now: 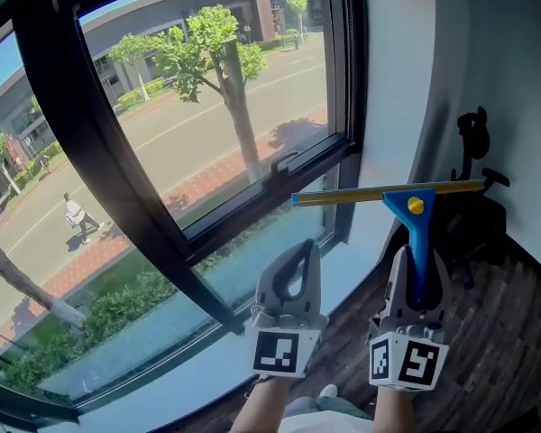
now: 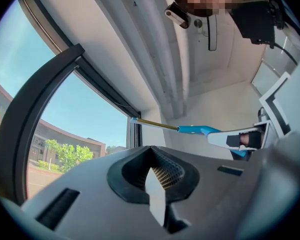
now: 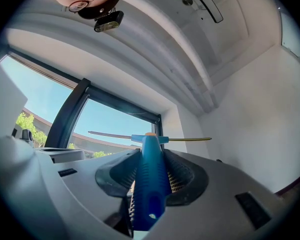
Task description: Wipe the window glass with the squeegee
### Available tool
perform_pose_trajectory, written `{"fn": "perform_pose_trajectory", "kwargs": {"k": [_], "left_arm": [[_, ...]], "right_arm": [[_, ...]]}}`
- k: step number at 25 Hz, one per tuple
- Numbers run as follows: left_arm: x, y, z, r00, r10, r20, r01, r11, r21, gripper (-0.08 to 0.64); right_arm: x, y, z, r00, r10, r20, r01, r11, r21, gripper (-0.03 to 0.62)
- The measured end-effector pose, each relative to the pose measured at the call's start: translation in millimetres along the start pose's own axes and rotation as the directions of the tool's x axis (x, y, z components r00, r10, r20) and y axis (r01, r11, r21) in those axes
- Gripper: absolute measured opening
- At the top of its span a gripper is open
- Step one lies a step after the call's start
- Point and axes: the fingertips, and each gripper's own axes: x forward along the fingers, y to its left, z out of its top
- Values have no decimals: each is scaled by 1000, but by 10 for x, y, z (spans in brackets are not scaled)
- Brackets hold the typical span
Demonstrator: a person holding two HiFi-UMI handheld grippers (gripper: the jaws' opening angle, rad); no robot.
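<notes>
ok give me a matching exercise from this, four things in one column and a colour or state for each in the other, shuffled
Things
1. left tool
2. right tool
3. squeegee handle
4. window frame

Colour or state
A. blue
B. shut, with nothing in it
C. black
D. shut on the squeegee handle

Pairs: 1-B, 2-D, 3-A, 4-C
</notes>
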Motion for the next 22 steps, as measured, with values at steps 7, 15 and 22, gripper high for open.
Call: {"fn": "perform_pose_trajectory", "kwargs": {"k": [7,15,22], "left_arm": [[405,-140,-188,999,-32,1,32,999,-22,-6],[964,-34,-350,997,-77,11,77,997,-18,-6],[1467,563,-499,999,-24,27,24,1000,1,-6]], "right_arm": [[261,-287,-166,1000,-25,-14,24,1000,-18,149],[776,-389,-330,999,-45,0,45,999,-5,149],[1557,-127,-521,999,-2,32,2,1000,4,149]]}}
